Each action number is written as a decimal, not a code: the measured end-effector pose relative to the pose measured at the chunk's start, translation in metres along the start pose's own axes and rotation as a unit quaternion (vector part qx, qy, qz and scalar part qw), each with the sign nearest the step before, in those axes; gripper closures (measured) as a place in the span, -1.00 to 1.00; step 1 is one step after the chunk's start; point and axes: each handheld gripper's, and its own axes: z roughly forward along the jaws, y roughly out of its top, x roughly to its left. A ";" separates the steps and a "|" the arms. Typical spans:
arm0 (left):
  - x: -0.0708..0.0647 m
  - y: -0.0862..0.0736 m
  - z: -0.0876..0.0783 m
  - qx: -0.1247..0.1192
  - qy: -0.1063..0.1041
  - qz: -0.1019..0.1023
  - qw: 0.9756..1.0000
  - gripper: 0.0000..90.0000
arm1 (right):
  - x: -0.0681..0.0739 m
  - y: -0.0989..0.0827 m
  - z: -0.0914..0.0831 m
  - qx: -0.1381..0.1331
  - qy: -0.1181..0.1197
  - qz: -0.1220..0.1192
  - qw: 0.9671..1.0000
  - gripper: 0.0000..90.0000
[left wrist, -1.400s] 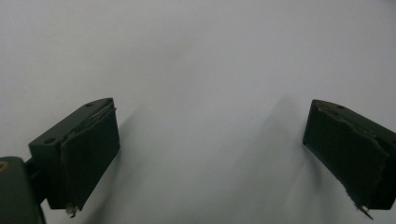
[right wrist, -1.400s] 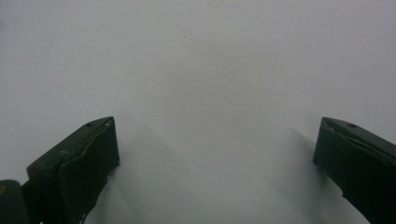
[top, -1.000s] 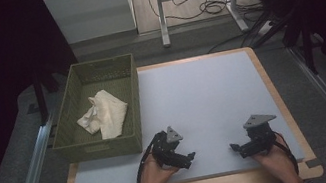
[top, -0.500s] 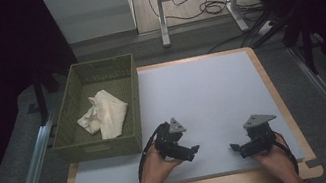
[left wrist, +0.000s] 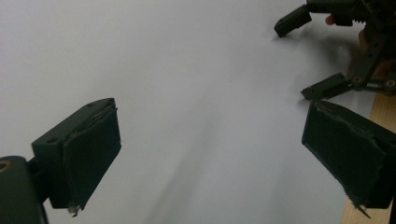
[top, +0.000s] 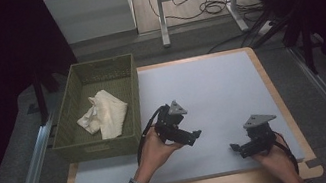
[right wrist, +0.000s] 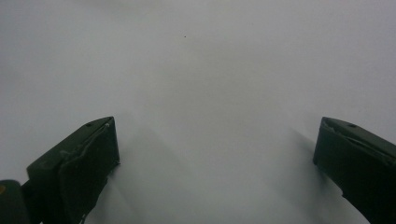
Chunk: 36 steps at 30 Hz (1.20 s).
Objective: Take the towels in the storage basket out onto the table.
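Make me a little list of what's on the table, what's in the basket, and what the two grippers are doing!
table: white mat on a wooden board
basket: green, at the mat's left edge
in basket: crumpled cream cloth
left gripper: raised over the mat beside the basket, jaws wide apart, nothing between them
right gripper: low near the mat's front right, jaws wide apart, nothing between them
touching the cloth: neither gripper
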 end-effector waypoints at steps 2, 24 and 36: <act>0.004 0.005 -0.003 0.003 0.003 0.001 1.000 -0.91 | 0.000 0.000 0.000 0.000 -0.001 0.000 1.000 -1.00; 0.081 0.023 -0.054 0.017 0.077 -0.020 0.997 -0.95 | 0.000 0.000 0.000 -0.002 -0.001 -0.001 1.000 -1.00; 0.124 0.014 -0.081 0.030 0.141 -0.052 0.988 -0.95 | 0.000 0.000 0.000 -0.002 -0.001 0.000 1.000 -1.00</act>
